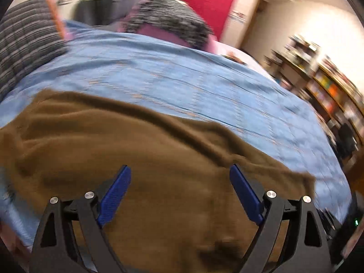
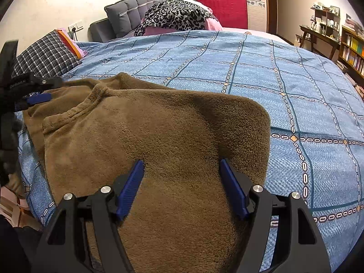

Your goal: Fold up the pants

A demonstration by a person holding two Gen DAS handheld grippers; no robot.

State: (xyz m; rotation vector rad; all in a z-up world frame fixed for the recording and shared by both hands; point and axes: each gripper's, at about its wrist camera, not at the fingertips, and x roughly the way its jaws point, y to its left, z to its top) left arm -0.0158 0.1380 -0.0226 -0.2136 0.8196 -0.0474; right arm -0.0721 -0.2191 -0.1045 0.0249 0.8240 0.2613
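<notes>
My left hand-held gripper [image 1: 179,170], black-framed with ridged blue pads [image 1: 116,193], has its jaws spread wide, nothing between them. My right hand-held gripper [image 2: 182,165] is likewise spread wide and holds nothing; from it, the left one appears at the far left edge.

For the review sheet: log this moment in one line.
pants: folded on bedspread | left hand-held gripper: open | right hand-held gripper: open

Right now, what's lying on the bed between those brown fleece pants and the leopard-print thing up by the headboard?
Only bare blue patterned bedspread between the brown fleece pants and the leopard-print cloth; the right wrist view shows it clearly.
</notes>
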